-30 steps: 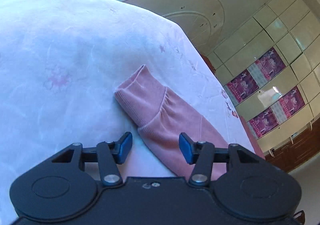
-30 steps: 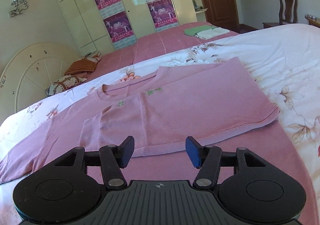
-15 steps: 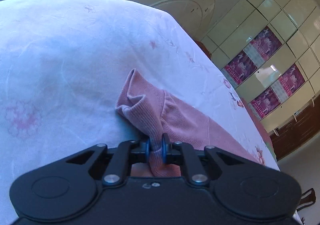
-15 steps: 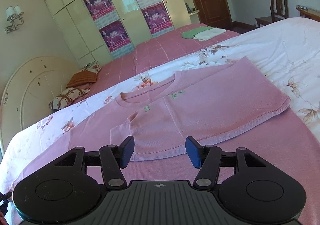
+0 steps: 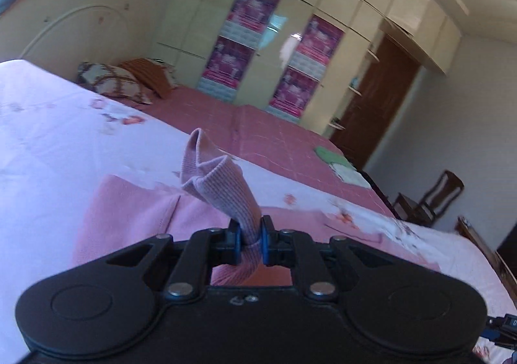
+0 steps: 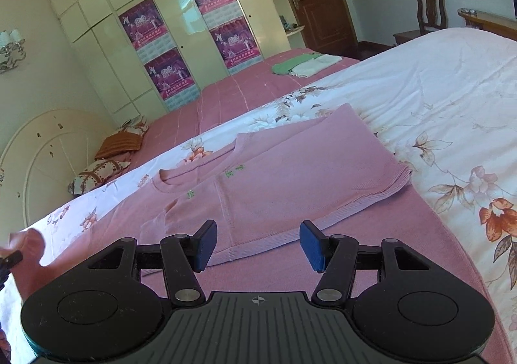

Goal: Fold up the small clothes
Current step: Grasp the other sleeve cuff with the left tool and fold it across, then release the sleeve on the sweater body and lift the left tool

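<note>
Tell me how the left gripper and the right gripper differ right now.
The left gripper has its jaws shut on the pink sleeve cuff, which sticks up out of them; the right gripper has its jaws open and holds nothing. The left one is lifting cloth, while the right one hangs over the pink sweater by its hem. Both have black frames and blue pads.

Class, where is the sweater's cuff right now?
In the left wrist view the cuff sits centre frame, pinched in the left gripper and lifted above the sweater on the bed.
</note>
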`<state>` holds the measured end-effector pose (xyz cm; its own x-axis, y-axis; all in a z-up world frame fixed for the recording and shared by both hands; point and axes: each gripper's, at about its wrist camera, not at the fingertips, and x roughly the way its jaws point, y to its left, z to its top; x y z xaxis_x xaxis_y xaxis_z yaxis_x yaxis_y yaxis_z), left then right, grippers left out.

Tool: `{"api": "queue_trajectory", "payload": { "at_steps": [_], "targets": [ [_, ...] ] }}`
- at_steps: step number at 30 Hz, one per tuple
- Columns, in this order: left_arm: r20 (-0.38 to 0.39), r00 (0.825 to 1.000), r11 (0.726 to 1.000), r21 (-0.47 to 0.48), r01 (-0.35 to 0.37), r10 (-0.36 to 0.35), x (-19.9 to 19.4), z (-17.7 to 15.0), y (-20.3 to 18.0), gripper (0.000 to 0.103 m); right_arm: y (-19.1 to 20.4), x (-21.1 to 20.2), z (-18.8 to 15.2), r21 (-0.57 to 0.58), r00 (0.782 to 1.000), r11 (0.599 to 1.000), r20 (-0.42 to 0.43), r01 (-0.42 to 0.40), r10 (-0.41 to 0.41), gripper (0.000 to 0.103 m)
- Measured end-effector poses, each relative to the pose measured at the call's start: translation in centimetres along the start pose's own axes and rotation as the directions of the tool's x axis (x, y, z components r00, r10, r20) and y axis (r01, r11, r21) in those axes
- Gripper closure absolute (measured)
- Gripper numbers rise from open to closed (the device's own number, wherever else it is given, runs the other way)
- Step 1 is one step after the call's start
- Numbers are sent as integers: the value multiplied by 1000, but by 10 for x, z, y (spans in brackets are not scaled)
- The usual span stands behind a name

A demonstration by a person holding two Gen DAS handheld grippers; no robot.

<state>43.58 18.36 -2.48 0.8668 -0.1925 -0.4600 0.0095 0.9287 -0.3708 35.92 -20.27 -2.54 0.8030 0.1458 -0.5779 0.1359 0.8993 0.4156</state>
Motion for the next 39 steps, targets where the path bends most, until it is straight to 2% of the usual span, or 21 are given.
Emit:
{"api": "queue_trajectory", "payload": {
  "at_steps": [4,7,13,14,15,17,18,19,22,24,25,26,28,31,34,36,39],
  "targets": [
    [-62,996,989,126,77,-69,43,-30,-90,93,-27,-5,9,15,1000,1000,7,-16,16,46],
    [-122,989,971,209,114,-90,72,-62,-145,93,-53,-5,18,41,1000,999,6,-27,27,46],
    [-231,970,939,311,149,-78,123,-117,-214,92,-99,-1,33,86,999,995,-10,-40,41,46],
    [-262,962,931,328,162,-75,130,-126,-223,91,-105,2,35,99,999,994,-16,-47,49,46],
    [-296,953,922,350,167,-60,136,-136,-229,79,-110,4,37,110,998,992,-19,-56,59,46],
    [-266,963,898,411,159,-48,129,-145,-236,59,-114,11,40,129,996,988,-27,-82,87,46],
    [-246,967,887,431,163,-58,120,-146,-236,38,-114,15,41,140,994,985,-33,-99,105,46],
    [-217,973,882,440,167,-76,107,-145,-232,34,-113,19,42,147,991,982,-38,-118,125,46],
    [-158,986,898,423,118,-55,74,-133,-197,36,-102,34,43,145,982,975,-61,-171,181,46],
    [-113,993,927,374,32,11,55,-120,-158,37,-91,47,41,145,971,967,-83,-210,224,46],
    [-100,993,934,357,-23,62,47,-115,-137,41,-85,53,39,146,966,963,-95,-225,241,46],
    [-91,990,937,342,-74,112,41,-110,-117,43,-80,60,37,146,962,962,-108,-233,249,46],
    [-102,979,943,305,-135,174,31,-102,-79,55,-69,76,31,139,957,962,-139,-234,253,46],
    [-72,963,930,289,-228,259,11,-94,-40,59,-62,96,25,174,949,957,-174,-232,262,46],
    [-74,949,920,282,-274,306,0,-92,-17,59,-57,103,23,180,951,958,-178,-223,254,46],
    [-100,944,914,300,-273,315,0,-92,-6,61,-54,105,24,172,952,960,-179,-219,249,46],
    [-96,949,907,339,-252,299,9,-90,-5,63,-49,105,24,155,953,964,-185,-214,241,46]
  ]
}}
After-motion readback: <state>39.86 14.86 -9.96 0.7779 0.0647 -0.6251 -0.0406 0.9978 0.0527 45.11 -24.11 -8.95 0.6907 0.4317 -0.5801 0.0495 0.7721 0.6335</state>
